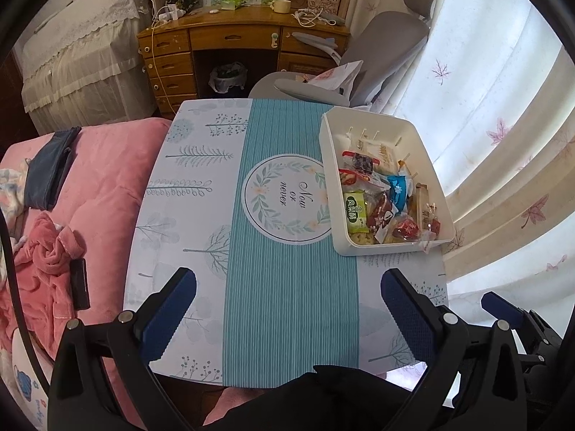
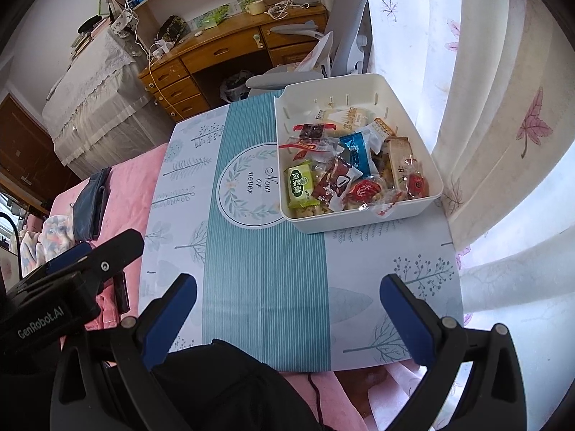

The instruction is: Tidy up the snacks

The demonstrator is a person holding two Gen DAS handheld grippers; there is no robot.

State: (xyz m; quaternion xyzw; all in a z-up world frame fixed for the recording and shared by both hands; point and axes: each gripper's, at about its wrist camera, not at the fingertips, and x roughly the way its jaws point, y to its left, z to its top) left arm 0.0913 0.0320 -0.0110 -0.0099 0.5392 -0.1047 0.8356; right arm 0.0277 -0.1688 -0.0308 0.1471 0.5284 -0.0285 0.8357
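Observation:
A white plastic bin (image 1: 332, 186) (image 2: 424, 136) stands at the far right of a small table with a teal and white cloth (image 1: 287, 287) (image 2: 266, 269). Several wrapped snacks (image 1: 381, 201) (image 2: 345, 168) lie inside it, among them a green packet (image 1: 354, 213) (image 2: 300, 185) and a blue packet (image 1: 397, 188) (image 2: 355, 152). My left gripper (image 1: 287, 287) is open and empty, above the table's near edge. My right gripper (image 2: 287, 291) is open and empty, also above the near edge, to the right of the left one.
A pink bed (image 1: 97, 194) (image 2: 125, 186) borders the table on the left, with a dark pouch (image 1: 50, 172) on it. A grey office chair (image 1: 377, 46) and a wooden desk (image 1: 233, 36) stand beyond the table. White curtains (image 1: 503, 143) (image 2: 503, 107) hang at the right.

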